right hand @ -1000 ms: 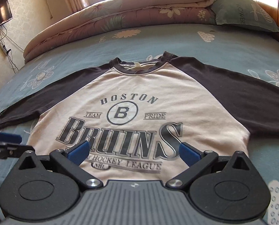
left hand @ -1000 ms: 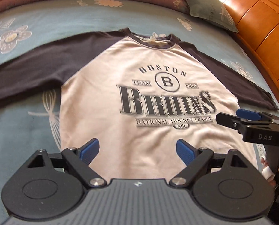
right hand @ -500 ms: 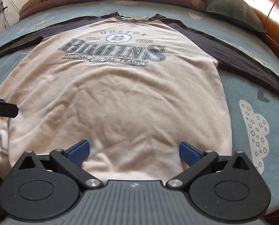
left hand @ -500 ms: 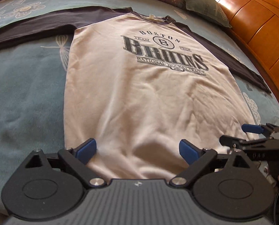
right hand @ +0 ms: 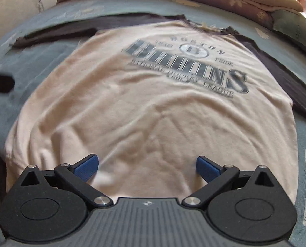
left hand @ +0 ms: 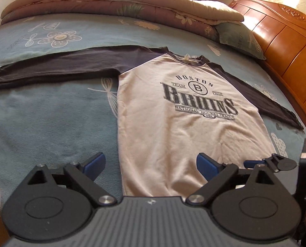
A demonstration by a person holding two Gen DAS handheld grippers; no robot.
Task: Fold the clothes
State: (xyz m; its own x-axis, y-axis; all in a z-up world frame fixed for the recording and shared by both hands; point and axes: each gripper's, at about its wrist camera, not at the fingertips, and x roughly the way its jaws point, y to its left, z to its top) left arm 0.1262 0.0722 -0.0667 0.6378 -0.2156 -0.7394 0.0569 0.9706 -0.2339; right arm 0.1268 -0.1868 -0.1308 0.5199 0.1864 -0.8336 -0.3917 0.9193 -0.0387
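Across the blue floral bedsheet (left hand: 50,123) your cream, dark-sleeved Bruins shirt (left hand: 173,127) lies flat; your left gripper (left hand: 151,164) and right gripper (right hand: 146,165) gape wide, holding nothing.

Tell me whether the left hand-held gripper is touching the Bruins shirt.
Cannot tell. In the left wrist view, the left hand-held gripper is open over the Bruins shirt hem, but no contact or gap shows plainly.

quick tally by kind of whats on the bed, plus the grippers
shirt: 1
folded quilt: 1
pillow: 1
grippers: 2, left gripper and right gripper, both open
total: 5
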